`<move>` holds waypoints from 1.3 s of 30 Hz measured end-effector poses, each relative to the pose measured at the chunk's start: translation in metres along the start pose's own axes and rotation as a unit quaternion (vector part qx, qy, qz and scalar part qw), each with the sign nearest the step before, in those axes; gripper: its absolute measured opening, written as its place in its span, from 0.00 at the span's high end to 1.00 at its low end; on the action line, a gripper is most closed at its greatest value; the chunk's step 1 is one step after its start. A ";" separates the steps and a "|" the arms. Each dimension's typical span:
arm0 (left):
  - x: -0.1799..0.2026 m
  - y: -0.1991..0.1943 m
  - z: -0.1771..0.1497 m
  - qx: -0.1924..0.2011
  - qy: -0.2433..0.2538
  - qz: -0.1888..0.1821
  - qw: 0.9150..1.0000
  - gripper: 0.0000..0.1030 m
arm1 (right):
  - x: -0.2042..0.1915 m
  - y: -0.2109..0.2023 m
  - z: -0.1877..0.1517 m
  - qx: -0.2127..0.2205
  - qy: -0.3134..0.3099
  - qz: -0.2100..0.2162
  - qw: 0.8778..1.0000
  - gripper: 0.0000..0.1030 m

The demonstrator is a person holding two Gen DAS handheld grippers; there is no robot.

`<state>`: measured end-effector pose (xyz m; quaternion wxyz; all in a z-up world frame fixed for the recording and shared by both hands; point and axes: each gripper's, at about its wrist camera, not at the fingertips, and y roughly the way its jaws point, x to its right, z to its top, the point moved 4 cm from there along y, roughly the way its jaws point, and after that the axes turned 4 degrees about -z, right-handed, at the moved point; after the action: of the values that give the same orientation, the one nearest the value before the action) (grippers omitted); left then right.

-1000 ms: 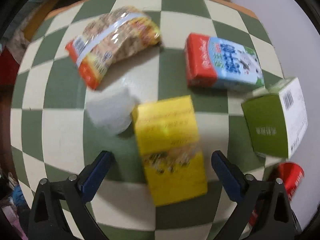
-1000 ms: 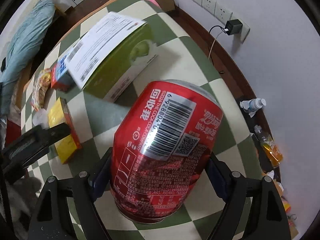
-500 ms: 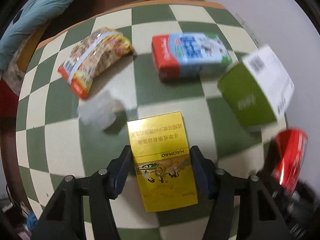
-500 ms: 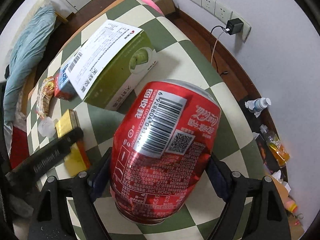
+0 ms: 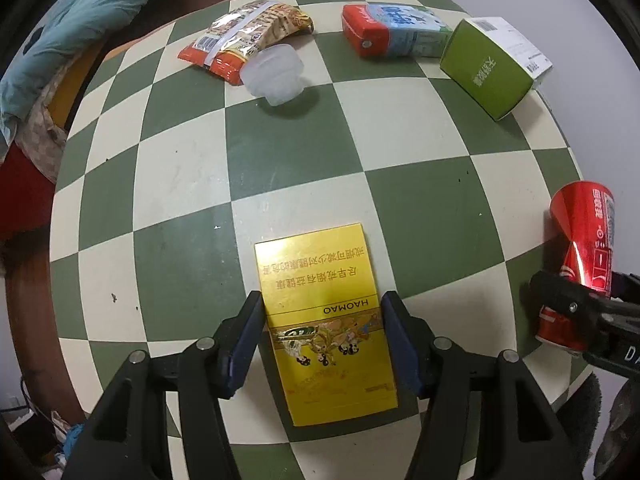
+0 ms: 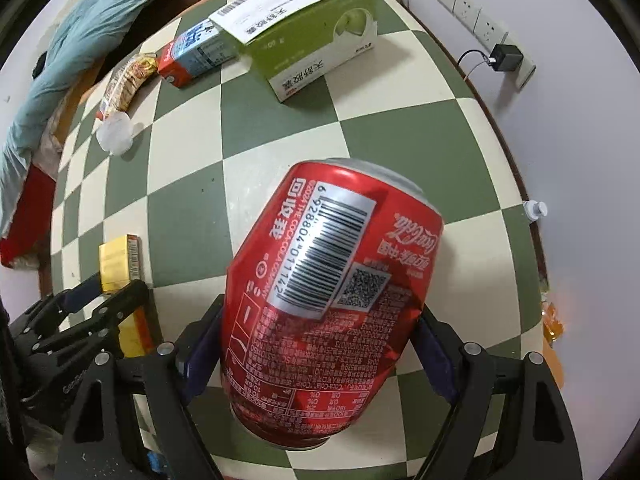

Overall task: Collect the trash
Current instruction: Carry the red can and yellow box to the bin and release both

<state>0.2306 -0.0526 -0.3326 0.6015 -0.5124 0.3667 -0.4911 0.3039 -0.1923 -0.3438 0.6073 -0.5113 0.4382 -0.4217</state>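
Closing in over the last second, the left hand-held gripper (image 5: 322,344) went from wide open around the yellow box (image 5: 326,320) to pads against both long sides, and now it has it pinched, box flat and low over the green-and-cream worktop (image 5: 168,168). Whether it's lifted clear or just resting, I can't tell. Across to the right hand-held gripper (image 6: 316,360): clamped on the red can (image 6: 332,300), can tilted, dented at the pads, held above the worktop as before.

Doing this well, I'd say: keep the squeeze on the box even and lift straight up so it doesn't pivot between the pads. The can is already crumpled, so no more pressure there, just carry it level to wherever the trash goes. No bin shows in either view.

Left to right at the far edge: snack bag (image 5: 244,40), clear plastic cup (image 5: 276,76) on its side touching it, milk carton (image 5: 394,32), green box (image 5: 492,68), all waiting.

Left view gives the box's printed face and the grip on it; the right view only catches its edge. Right view shows the can's barcode and the wall sockets (image 6: 476,16), unseen from the left.
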 end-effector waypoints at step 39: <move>-0.319 -0.201 -0.043 0.187 -0.191 0.001 0.963 0.47 | -0.293 -0.135 -0.014 0.109 -0.180 0.160 0.965 0.17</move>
<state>0.0678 0.2464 -0.1649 0.7461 -0.4744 0.1467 -0.4435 0.2055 0.0689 -0.1820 0.7874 -0.4328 0.3495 -0.2655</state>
